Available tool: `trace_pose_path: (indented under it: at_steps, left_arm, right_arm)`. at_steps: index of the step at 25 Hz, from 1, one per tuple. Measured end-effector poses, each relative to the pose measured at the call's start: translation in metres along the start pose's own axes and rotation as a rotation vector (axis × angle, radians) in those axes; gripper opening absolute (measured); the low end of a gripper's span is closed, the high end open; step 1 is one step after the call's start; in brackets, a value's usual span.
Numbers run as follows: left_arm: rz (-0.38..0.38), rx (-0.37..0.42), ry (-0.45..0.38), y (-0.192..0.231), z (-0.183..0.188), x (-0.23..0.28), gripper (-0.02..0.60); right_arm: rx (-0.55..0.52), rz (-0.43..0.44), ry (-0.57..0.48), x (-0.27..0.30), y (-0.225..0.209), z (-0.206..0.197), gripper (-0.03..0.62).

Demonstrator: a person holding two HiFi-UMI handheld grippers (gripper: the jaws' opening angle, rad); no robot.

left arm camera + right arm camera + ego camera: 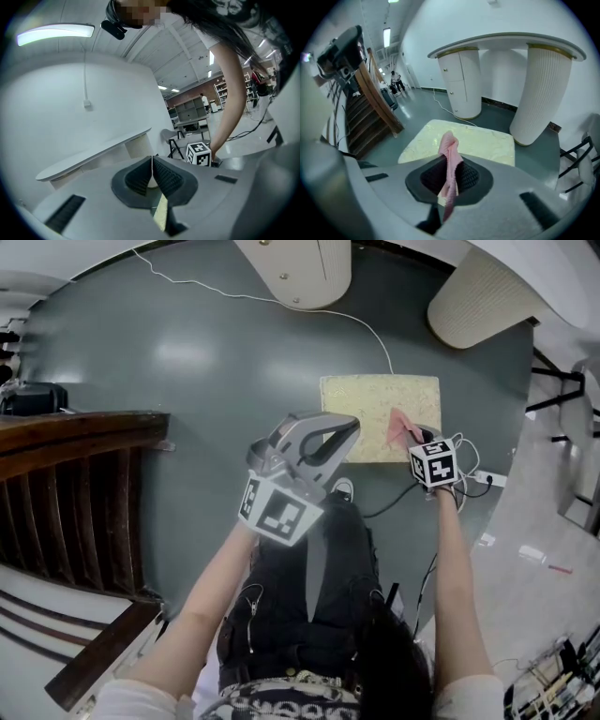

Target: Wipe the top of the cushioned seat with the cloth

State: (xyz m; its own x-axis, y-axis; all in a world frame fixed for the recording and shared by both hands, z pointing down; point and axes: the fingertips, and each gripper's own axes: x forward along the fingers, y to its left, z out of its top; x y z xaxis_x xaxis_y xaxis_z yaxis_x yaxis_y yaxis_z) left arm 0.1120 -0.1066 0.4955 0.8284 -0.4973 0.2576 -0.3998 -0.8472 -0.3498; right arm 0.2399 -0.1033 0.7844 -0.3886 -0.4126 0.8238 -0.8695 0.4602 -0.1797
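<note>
Cloth (pixel 449 146), pink, crumpled, in jaws of right gripper (pixel 449 177) over yellowish cushioned seat (pixel 487 143)

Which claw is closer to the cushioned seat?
Right. The right claw, gripping the cloth, hangs over the cushioned seat; the left claw sits raised beside its near-left corner.

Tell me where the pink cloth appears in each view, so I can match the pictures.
Head view: cloth right of centre, at the right gripper, seen against the cushioned seat.
Left gripper view: not in it.
Right gripper view: low centre, pinched between the jaws.
Shared landmark: the pale yellow cushioned seat.
</note>
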Motion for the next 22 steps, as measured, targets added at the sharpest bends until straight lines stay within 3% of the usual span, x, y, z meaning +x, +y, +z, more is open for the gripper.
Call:
trace_pose_path:
  at_steps: [5, 11, 17, 22]
  left_arm:
    - [0.005, -0.008, 0.005, -0.001, -0.001, -0.018, 0.006]
    - [0.02, -0.023, 0.007, 0.003, -0.007, -0.029, 0.006]
    - [0.035, -0.033, -0.001, 0.01, -0.014, -0.04, 0.006]
    - [0.04, -0.036, 0.008, 0.014, -0.022, -0.051, 0.006]
  right_arm:
    - [-0.028, 0.106, -0.011, 0.017, 0.08, 0.005, 0.012]
    - [-0.056, 0.199, 0.021, 0.047, 0.147, 0.005, 0.012]
    - [-0.064, 0.228, 0.07, 0.073, 0.177, -0.004, 0.012]
    - [-0.053, 0.215, 0.106, 0.079, 0.177, -0.014, 0.012]
